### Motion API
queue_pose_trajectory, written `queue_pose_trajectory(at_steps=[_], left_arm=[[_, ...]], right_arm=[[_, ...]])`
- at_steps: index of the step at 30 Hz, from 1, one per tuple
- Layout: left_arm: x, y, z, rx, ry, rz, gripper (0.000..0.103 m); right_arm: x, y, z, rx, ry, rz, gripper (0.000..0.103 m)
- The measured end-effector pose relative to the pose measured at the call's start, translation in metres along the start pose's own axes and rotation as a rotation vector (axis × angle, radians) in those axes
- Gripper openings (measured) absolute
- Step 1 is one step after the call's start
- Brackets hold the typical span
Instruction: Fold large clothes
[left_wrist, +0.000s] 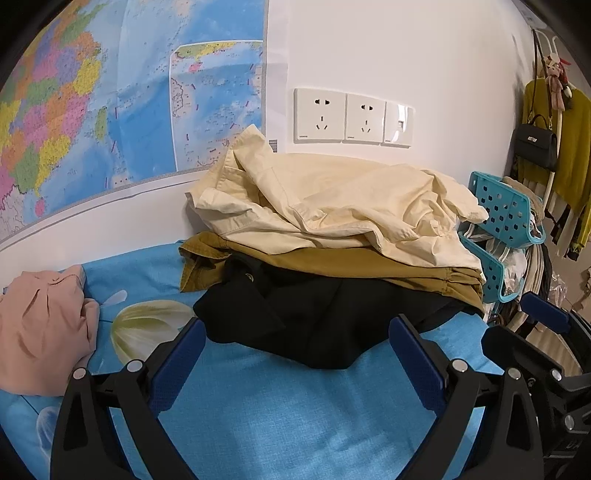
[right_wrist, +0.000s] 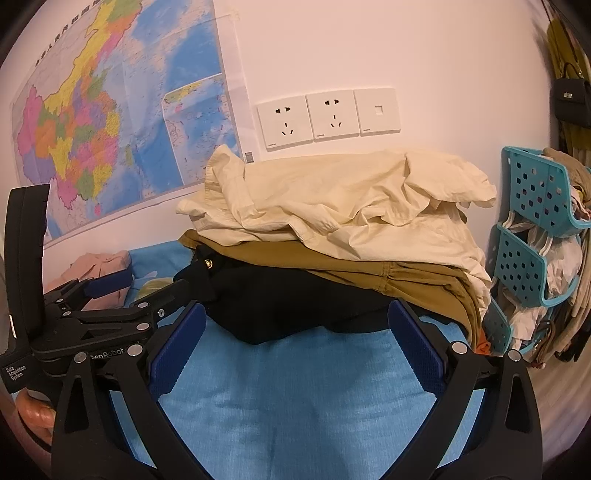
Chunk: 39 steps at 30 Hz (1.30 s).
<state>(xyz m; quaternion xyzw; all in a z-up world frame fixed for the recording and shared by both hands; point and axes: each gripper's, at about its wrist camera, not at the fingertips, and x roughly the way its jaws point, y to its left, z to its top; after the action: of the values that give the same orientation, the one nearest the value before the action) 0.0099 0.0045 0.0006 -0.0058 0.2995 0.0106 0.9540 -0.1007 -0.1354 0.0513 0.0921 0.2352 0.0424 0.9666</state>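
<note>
Cream shirt (left_wrist: 332, 206) tops mustard garment (left_wrist: 351, 264) and black garment (left_wrist: 314, 317) on blue sheet (left_wrist: 280, 413). I note left gripper (left_wrist: 295, 343), right gripper (right_wrist: 297, 332) both spread wide, empty.

My left wrist camera looks forward along my left gripper (left_wrist: 295, 365), low over the blue bedsheet (left_wrist: 280, 417), facing the wall with the map (left_wrist: 110, 96) and sockets (left_wrist: 351, 116) — the clothes pile (left_wrist: 325, 229) sits close ahead. My right wrist camera, behind my right gripper (right_wrist: 295, 354), faces the same wall from just beside it. Both share the pile, sockets, map and teal rack (left_wrist: 506, 210) — each catches the other gripper at its edge.
</note>
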Motion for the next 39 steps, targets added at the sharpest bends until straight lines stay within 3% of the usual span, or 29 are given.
queue_pose_trajectory(at_steps=[39], left_arm=[[0.0052, 0.0035, -0.0005, -0.012, 0.002, 0.006, 0.096]], right_arm=[[0.0047, 0.0037, 0.0037, -0.004, -0.003, 0.005, 0.097]])
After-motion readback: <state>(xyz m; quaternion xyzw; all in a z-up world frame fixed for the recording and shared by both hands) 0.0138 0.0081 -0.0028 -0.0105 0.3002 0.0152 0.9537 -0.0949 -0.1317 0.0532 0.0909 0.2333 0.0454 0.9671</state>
